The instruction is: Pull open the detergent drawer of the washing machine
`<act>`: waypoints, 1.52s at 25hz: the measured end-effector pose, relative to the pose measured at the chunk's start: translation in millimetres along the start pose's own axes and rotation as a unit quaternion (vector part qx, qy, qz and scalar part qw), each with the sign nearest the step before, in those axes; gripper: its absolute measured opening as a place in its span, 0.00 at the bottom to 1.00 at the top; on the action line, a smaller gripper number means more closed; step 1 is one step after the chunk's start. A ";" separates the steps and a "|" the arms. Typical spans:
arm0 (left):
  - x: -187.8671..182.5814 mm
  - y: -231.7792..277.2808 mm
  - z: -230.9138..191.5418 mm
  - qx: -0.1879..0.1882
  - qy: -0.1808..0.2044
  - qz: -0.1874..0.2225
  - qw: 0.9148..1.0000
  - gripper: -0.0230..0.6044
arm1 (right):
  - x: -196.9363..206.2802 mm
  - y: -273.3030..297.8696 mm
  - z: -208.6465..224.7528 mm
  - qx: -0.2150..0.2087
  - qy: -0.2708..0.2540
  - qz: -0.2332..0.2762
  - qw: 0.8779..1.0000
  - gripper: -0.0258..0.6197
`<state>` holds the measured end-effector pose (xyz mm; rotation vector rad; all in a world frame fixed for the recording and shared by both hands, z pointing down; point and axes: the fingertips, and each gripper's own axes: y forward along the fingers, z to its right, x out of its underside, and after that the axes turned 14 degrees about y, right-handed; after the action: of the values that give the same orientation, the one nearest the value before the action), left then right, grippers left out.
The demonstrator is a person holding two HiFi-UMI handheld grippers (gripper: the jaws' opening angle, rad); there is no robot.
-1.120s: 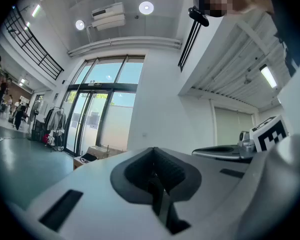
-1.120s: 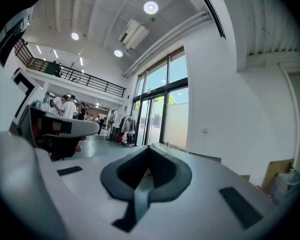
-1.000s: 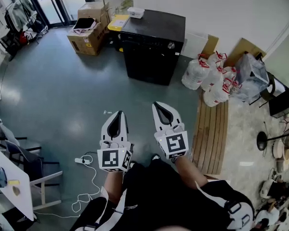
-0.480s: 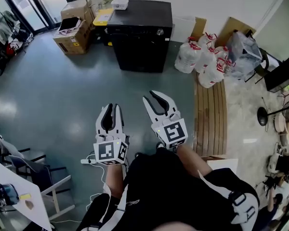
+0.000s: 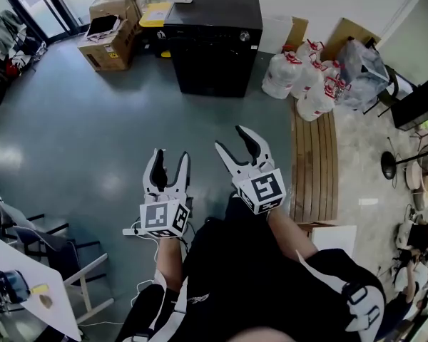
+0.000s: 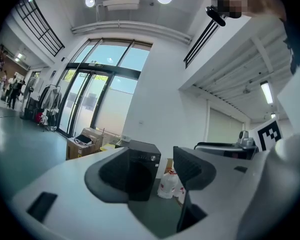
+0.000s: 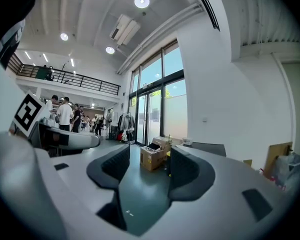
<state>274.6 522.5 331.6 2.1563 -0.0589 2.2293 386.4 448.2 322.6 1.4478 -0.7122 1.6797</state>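
Note:
The black washing machine (image 5: 212,41) stands against the far wall, several steps across the grey floor from me. A round knob (image 5: 245,36) shows on its front panel; I cannot make out the detergent drawer from here. My left gripper (image 5: 170,157) and right gripper (image 5: 235,142) are held level in front of my body, side by side, far short of the machine. Both sets of jaws are opening, with nothing between them. In the left gripper view the machine (image 6: 144,156) shows between the left gripper's (image 6: 151,165) pads. The right gripper (image 7: 149,169) points past it at a cardboard box (image 7: 152,159).
Cardboard boxes (image 5: 110,38) sit left of the machine. Tied plastic bags and water jugs (image 5: 299,77) lie to its right, beside a wooden slatted pallet (image 5: 314,169). A power strip with a white cable (image 5: 132,231) lies by my feet. A white table and a chair (image 5: 28,283) stand at the lower left.
Both grippers went from shut to wide open. Both hands shifted slightly and sank a little.

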 end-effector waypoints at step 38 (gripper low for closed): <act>32.0 307.4 -195.0 0.008 -0.009 -0.045 0.999 0.45 | -2.4 333.0 135.7 0.015 0.046 -0.049 0.998 0.44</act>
<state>62.1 226.3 357.1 2.1416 0.0550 2.1687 177.8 159.5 372.4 1.3937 -0.5574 1.6765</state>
